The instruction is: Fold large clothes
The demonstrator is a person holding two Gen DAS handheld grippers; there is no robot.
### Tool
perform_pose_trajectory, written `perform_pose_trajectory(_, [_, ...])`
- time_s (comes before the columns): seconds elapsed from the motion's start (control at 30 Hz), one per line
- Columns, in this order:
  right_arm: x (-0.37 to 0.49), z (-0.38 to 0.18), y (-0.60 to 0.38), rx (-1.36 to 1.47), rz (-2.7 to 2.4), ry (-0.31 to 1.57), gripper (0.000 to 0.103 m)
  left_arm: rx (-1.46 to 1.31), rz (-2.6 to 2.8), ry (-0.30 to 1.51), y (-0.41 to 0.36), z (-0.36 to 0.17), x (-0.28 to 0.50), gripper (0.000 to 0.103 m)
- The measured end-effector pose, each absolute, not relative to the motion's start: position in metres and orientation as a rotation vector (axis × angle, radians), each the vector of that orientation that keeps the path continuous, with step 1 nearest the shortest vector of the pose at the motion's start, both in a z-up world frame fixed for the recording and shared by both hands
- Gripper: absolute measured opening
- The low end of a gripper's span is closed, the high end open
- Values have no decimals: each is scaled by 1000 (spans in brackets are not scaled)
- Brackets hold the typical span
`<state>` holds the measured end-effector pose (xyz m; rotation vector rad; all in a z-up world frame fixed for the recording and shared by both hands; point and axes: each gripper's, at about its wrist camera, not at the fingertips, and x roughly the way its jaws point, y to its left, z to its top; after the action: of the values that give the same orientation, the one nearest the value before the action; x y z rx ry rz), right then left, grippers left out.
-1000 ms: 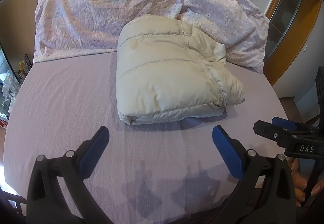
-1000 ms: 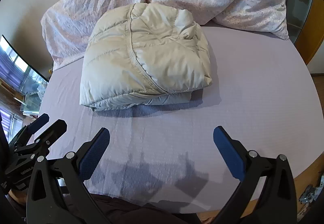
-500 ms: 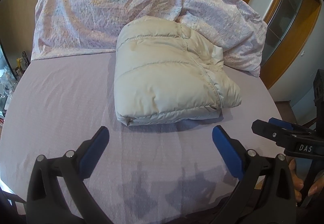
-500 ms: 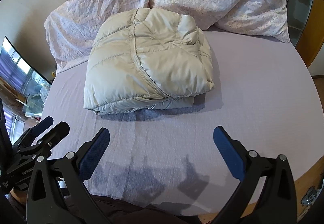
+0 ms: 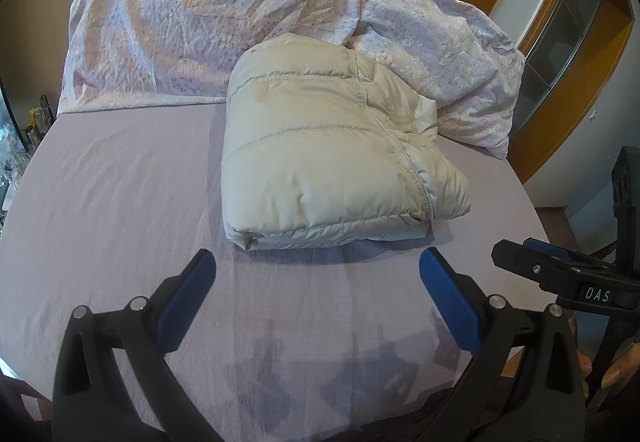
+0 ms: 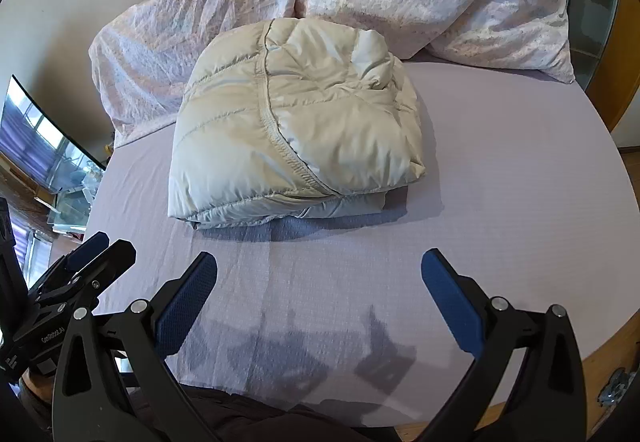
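while both my left gripper (image 5: 316, 274) and right gripper (image 6: 319, 274) hang spread apart and empty, the folded cream puffy down jacket (image 5: 332, 158) lies ahead on the lilac bedsheet (image 5: 120, 186); i fear its springy filling reopens the fold.

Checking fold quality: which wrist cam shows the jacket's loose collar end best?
Right wrist: the puffer jacket shows its bunched collar end on top, facing the camera. Left wrist sees the jacket more side-on, the collar end only a small patch at its far right.
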<state>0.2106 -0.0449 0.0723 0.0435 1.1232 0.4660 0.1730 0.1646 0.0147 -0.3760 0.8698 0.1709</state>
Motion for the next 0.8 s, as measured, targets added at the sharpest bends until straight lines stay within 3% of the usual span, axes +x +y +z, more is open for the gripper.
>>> perform_pose_trajectory(0.8, [213, 68, -42, 50, 475, 1136, 102, -381, 173, 871, 166, 13, 175, 101])
